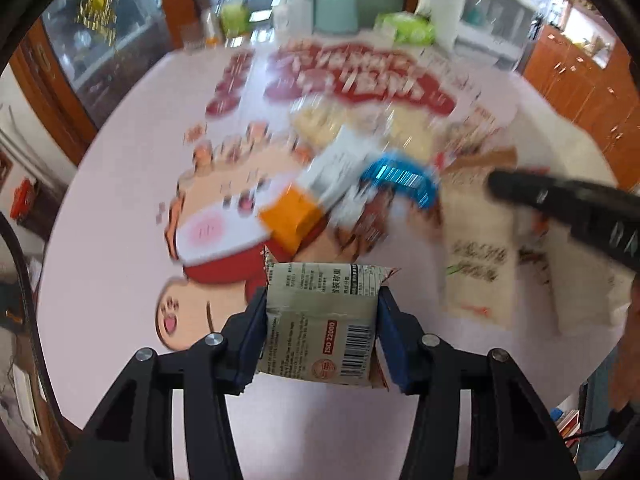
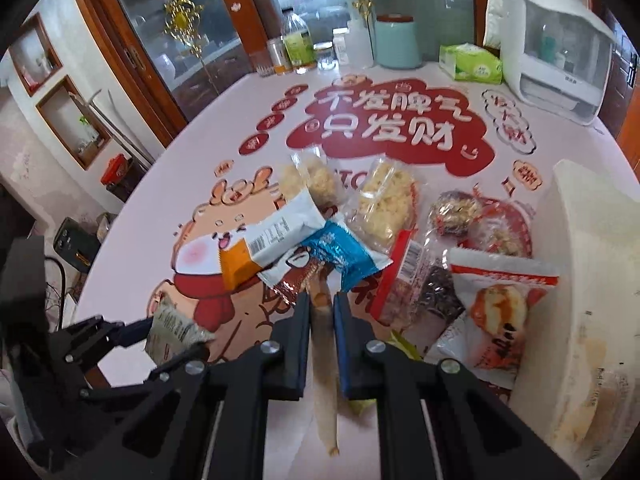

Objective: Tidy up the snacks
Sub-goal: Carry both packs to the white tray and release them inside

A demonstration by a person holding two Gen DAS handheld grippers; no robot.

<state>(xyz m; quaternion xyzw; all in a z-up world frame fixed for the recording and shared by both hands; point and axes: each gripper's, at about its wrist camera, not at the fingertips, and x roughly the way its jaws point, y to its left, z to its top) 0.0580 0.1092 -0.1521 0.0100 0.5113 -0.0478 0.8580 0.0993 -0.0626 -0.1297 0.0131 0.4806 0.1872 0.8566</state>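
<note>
L gripper [image 1: 322,316] is clamped on a grey-green snack packet [image 1: 320,320], held above the near-left part of the table [image 1: 120,208], apart from the rest. R gripper [image 2: 322,320] pinches a thin beige packet [image 2: 325,380] edge-on. Ahead and to the right, a loose pile: orange/white pack [image 2: 272,236], blue wrapper [image 2: 344,256], puffed-rice bags [image 2: 384,204], red-edged pack [image 2: 500,304]. Prob. early on: most snacks look unsorted, w/ no clear groups yet.

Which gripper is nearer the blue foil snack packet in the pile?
Right. The right gripper, shut on a thin beige packet, sits just below the blue foil packet. The left gripper, holding a grey-green packet, is off to its left.
</note>
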